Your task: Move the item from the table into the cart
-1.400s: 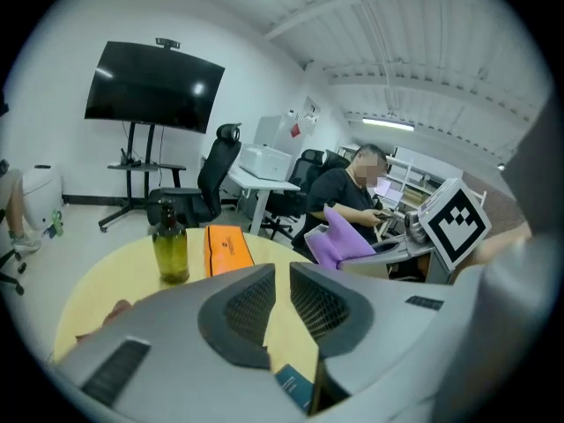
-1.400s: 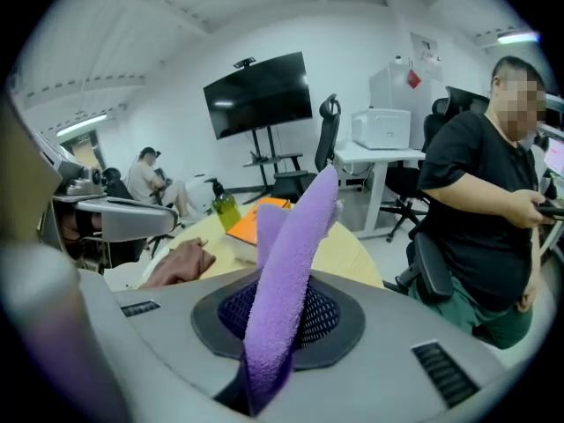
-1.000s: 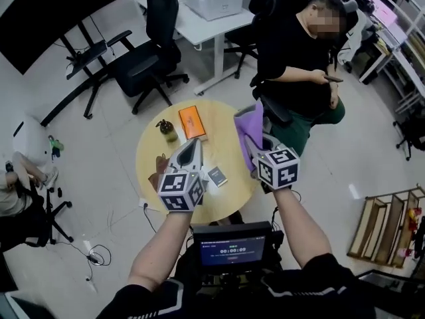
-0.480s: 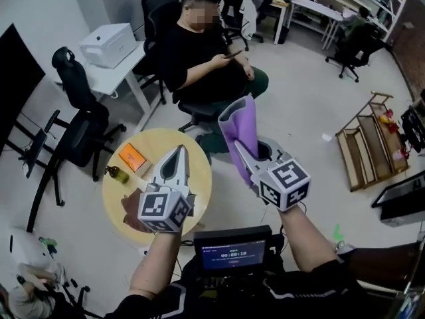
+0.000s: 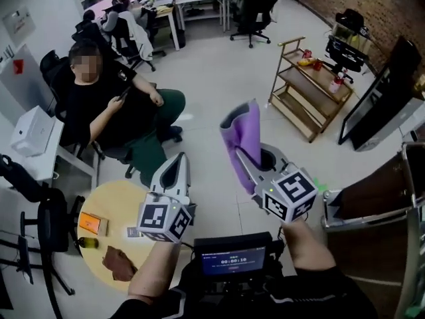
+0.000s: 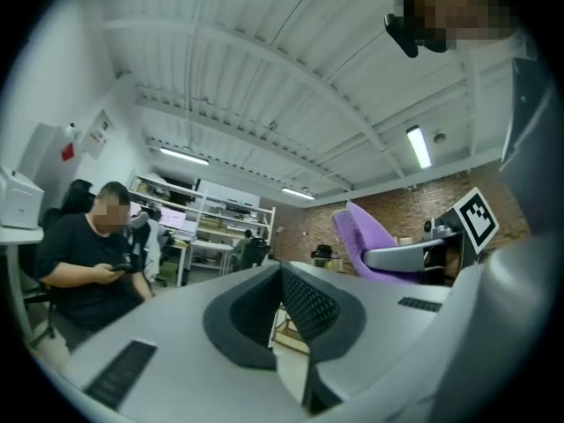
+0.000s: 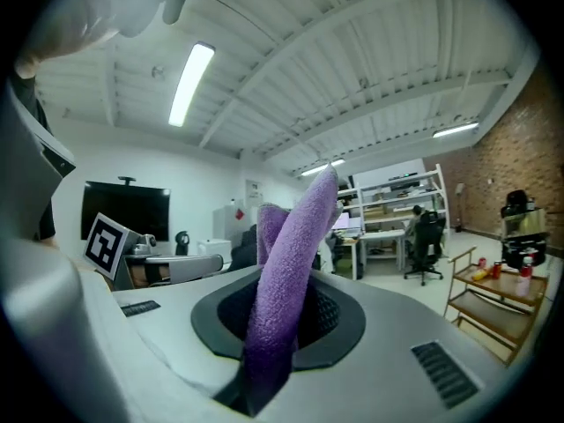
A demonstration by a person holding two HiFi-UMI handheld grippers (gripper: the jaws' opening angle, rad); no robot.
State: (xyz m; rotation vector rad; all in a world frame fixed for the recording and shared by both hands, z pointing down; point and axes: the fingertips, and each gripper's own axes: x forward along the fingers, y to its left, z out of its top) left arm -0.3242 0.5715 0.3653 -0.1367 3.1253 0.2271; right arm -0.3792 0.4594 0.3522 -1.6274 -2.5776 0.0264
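My right gripper (image 5: 241, 151) is shut on a purple cloth (image 5: 242, 133), held up over the floor, away from the table. In the right gripper view the purple cloth (image 7: 286, 263) stands upright out of the pinched pads. My left gripper (image 5: 176, 159) is beside it at the left, shut and holding nothing; its pads meet in the left gripper view (image 6: 280, 276). A wooden three-shelf cart (image 5: 307, 88) with small items on it stands far ahead at the upper right, and its shelves also show in the right gripper view (image 7: 489, 298).
The round yellow table (image 5: 99, 208) lies at the lower left with an orange box (image 5: 93, 223), a brown item (image 5: 119, 263) and a small bottle (image 5: 86, 242). A seated person (image 5: 113, 111) is behind it. A large dark screen (image 5: 382, 98) stands at the right.
The view has swung right: the table slid to the lower left and the wooden cart came into view. My right gripper still holds the purple cloth; both grippers now hang over the floor.
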